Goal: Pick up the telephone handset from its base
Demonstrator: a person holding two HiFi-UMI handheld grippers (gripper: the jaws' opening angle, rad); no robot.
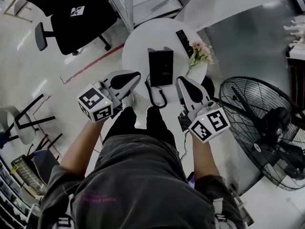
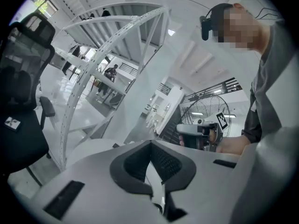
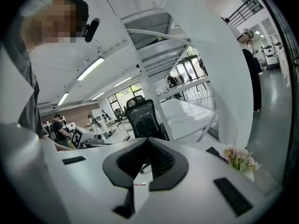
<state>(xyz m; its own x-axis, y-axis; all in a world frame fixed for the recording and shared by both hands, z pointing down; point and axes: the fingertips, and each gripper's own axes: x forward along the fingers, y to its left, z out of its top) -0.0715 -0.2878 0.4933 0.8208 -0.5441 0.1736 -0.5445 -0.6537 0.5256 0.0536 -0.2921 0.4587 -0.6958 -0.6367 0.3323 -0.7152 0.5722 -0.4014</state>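
Telephone (image 1: pixel 160 67): a black rectangular block near the middle of the round white table (image 1: pixel 143 37). From above, handset and base merged into one dark shape, so the handset could not be told apart. Neither gripper touched it.
Cord (image 1: pixel 157 97): black; it looped from the telephone's near edge toward the person, over the table's near side.
Left gripper (image 1: pixel 137 74): it hung over the table's near-left part, with its tip aimed at the telephone's left side and just short of it. In its own view the two dark jaw pads met at the tip, pressed together with nothing between them.
Right gripper (image 1: pixel 179 80): it hung at the telephone's near-right, close to it but apart. In its own view the jaws likewise met tip to tip and pinched nothing.
Marker cubes: the left cube (image 1: pixel 95 104) and the right cube (image 1: pixel 209 124) each sat at the rear end of its gripper, next to the holding hand.
Remote control (image 1: pixel 184 43): black; it lay on the table's far-right part, beyond the flowers.
Flowers (image 1: pixel 200 54): pale pink, in a white vase (image 1: pixel 196 73) at the table's right edge, just beyond the right gripper.
Office chair (image 1: pixel 78 13): black; it stood on the floor to the far left of the table.
Fan (image 1: pixel 267 128): a black caged fan on the floor, to the person's right.
Person (image 1: pixel 138 175): in a grey shirt, with bare forearms reaching forward to both grippers.
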